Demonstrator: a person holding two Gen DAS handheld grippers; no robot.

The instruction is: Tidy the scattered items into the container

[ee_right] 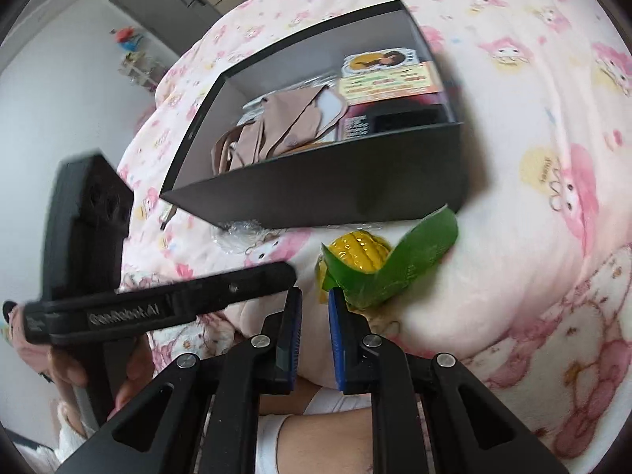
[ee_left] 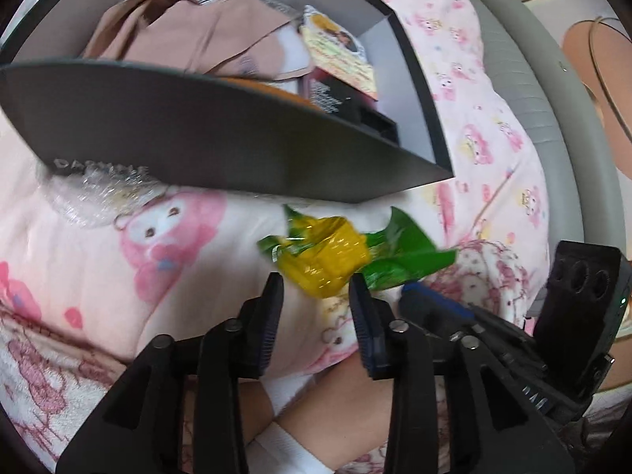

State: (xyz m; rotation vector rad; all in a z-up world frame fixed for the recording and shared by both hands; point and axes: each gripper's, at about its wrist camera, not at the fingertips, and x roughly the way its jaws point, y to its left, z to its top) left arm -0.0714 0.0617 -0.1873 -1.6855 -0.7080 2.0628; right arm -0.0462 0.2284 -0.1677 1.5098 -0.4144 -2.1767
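A toy corn cob (ee_left: 324, 254), yellow with green leaves, lies on the pink blanket just in front of the dark box (ee_left: 197, 138). My left gripper (ee_left: 316, 296) stands open, and the cob's near end reaches between its fingertips without the pads pressing on it. In the right wrist view the cob (ee_right: 359, 252) lies ahead of my right gripper (ee_right: 315, 302). That gripper's jaws are a narrow gap apart with nothing between them, and a green leaf touches the outside of the right finger. The box (ee_right: 316, 197) holds a beige cloth, a colourful card pack and a dark carton.
Crumpled clear wrap (ee_left: 91, 197) lies against the box's near wall. The cartoon-print blanket (ee_right: 533, 158) covers the bed, with a grey padded edge (ee_left: 513, 79) on the right. A person's leg with a white sock (ee_right: 324, 434) lies below both grippers. A hand (ee_right: 67, 367) holds the left gripper's body.
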